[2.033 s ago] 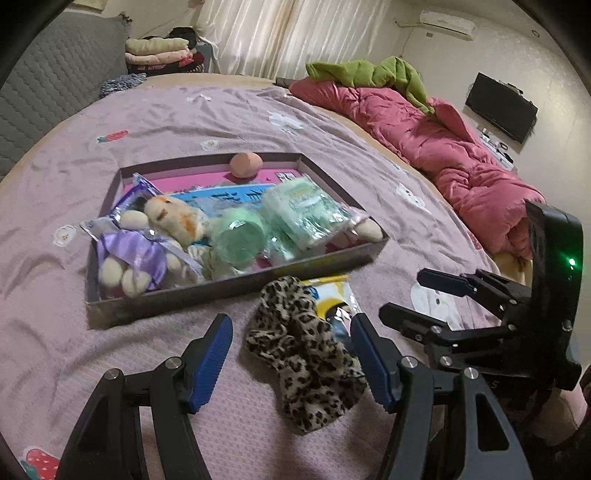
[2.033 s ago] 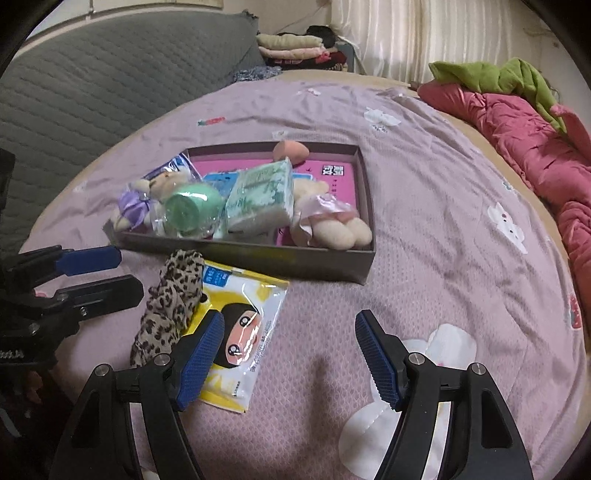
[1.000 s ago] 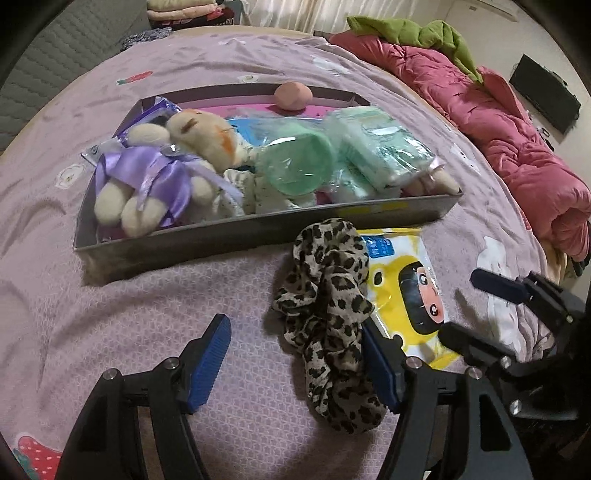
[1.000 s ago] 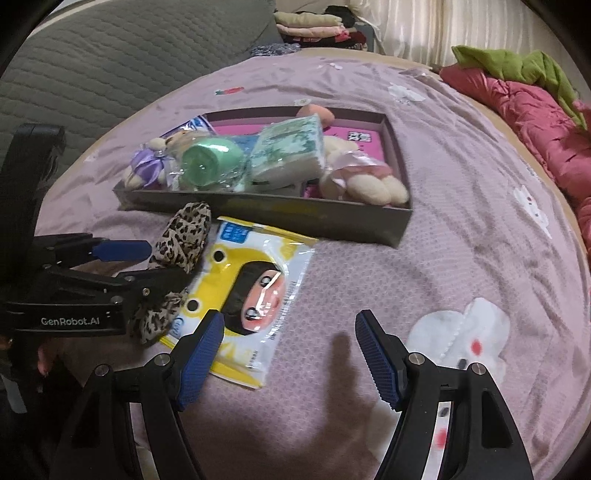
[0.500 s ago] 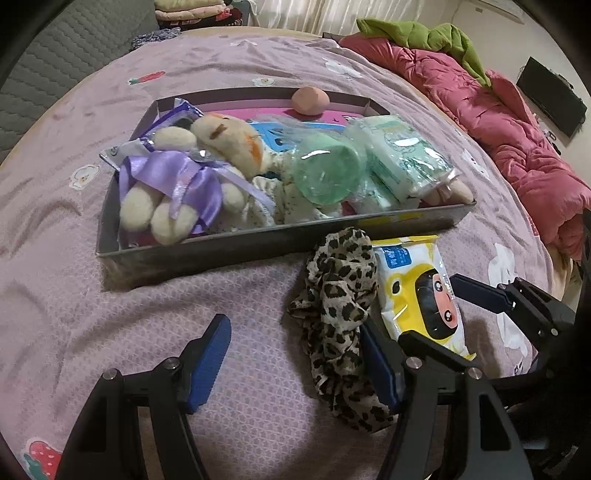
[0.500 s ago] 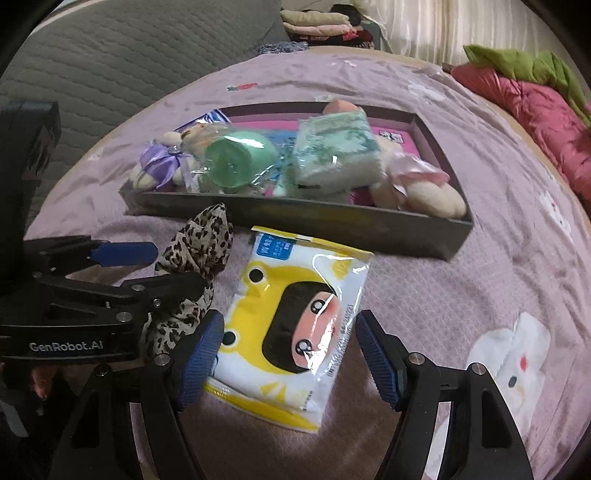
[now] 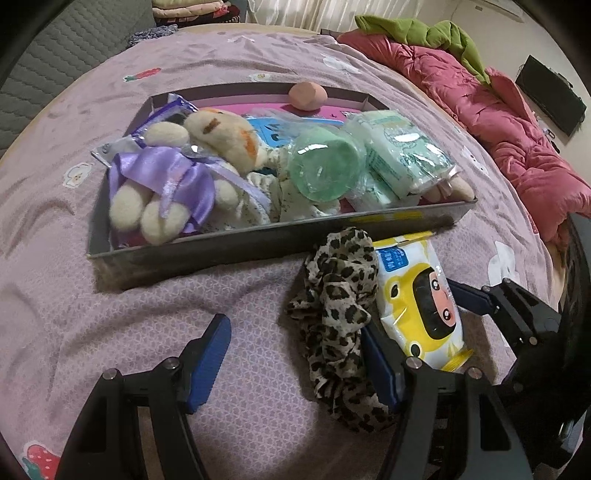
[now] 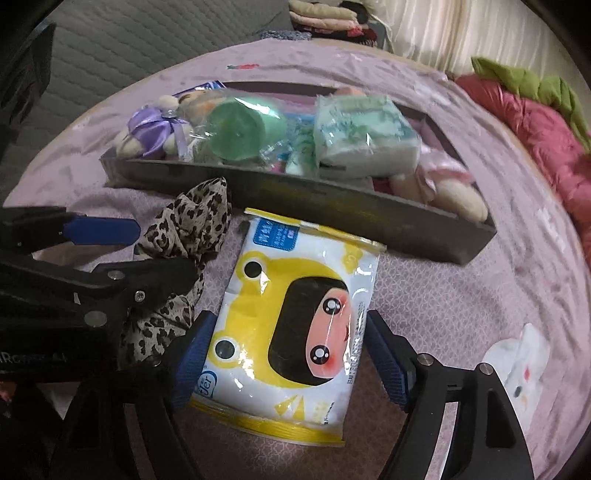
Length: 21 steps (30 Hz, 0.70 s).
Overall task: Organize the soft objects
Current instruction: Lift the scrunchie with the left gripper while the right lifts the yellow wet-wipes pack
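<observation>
A yellow wipes pack (image 8: 295, 317) with a cartoon face lies flat on the purple bedspread, just in front of the dark tray (image 8: 332, 206). My right gripper (image 8: 288, 332) straddles the pack's lower half. Its jaws are opening and the pads stand clear of the pack's edges. A leopard-print scrunchie (image 7: 340, 288) lies left of the pack (image 7: 421, 302). My left gripper (image 7: 293, 343) is open over bare bedspread, its right finger beside the scrunchie. The tray (image 7: 258, 247) holds a plush toy with a purple bow (image 7: 166, 184), a green roll (image 7: 321, 170), a tissue pack (image 7: 402, 155) and a pink sponge (image 7: 308, 96).
A red quilt (image 7: 498, 122) with a green garment (image 7: 424, 33) runs along the bed's right side. A grey padded headboard (image 8: 129, 37) and folded clothes (image 7: 188, 7) are behind the tray. A second plush (image 8: 443, 192) fills the tray's right end.
My right gripper has come down and in over the yellow pack, which now lies between its wider-spread fingers. My left gripper has stayed put beside the scrunchie.
</observation>
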Available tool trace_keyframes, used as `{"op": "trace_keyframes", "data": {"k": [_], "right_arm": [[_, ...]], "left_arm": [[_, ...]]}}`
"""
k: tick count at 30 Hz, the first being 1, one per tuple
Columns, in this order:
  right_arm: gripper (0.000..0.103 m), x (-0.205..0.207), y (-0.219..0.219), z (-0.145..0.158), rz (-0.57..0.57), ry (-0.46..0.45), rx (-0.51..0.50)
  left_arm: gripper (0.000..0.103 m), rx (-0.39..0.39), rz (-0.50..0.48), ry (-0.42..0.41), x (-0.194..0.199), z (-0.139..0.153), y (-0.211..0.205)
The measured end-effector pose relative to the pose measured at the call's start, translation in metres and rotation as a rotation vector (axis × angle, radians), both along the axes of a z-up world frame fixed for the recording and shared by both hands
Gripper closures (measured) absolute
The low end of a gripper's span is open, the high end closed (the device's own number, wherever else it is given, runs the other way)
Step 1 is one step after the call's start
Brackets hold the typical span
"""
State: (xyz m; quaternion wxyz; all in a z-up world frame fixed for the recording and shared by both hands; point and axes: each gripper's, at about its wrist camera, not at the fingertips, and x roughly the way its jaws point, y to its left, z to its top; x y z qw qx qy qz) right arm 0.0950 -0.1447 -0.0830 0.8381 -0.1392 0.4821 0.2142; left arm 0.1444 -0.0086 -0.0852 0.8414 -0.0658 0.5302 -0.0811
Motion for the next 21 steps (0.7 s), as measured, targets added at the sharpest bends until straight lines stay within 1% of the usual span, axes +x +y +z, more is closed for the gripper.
{"op": "trace_keyframes", "data": {"k": [3, 6, 8, 11, 13, 15, 17, 18, 19, 21], "right_arm": [[0.022, -0.003, -0.003, -0.002, -0.015, -0.021, 0.03], [0.022, -0.006, 0.001, -0.004, -0.027, -0.041, 0.004], [0.022, -0.005, 0.003, -0.003, -0.02, -0.022, -0.008], [0.022, -0.002, -0.001, -0.001, -0.013, 0.0, 0.008], [0.027, -0.003, -0.002, 0.0, -0.007, -0.012, -0.005], [0.029, -0.003, -0.004, 0.001, -0.002, -0.014, -0.001], [0.031, -0.002, -0.007, 0.002, 0.009, -0.008, 0.008], [0.033, -0.002, -0.008, 0.002, 0.014, -0.007, 0.008], [0.034, -0.002, -0.009, 0.003, 0.025, -0.01, 0.003], [0.035, -0.002, -0.009, 0.003, 0.038, -0.014, -0.002]], "left_arm": [[0.034, 0.0, -0.015, 0.0, 0.002, -0.002, -0.005], [0.034, -0.002, -0.022, 0.004, 0.004, -0.005, -0.007], [0.034, -0.005, -0.023, 0.001, 0.005, -0.006, -0.008], [0.037, -0.005, -0.016, -0.004, 0.007, -0.007, -0.009], [0.042, -0.003, -0.011, -0.008, 0.009, -0.007, -0.008], [0.045, -0.016, -0.005, -0.008, 0.01, -0.007, -0.006], [0.051, -0.024, 0.002, -0.01, 0.011, -0.007, -0.005], [0.056, -0.029, 0.006, -0.012, 0.011, -0.007, -0.003], [0.064, -0.035, 0.012, -0.015, 0.011, -0.006, -0.002], [0.071, -0.059, 0.026, -0.014, 0.012, -0.007, 0.0]]}}
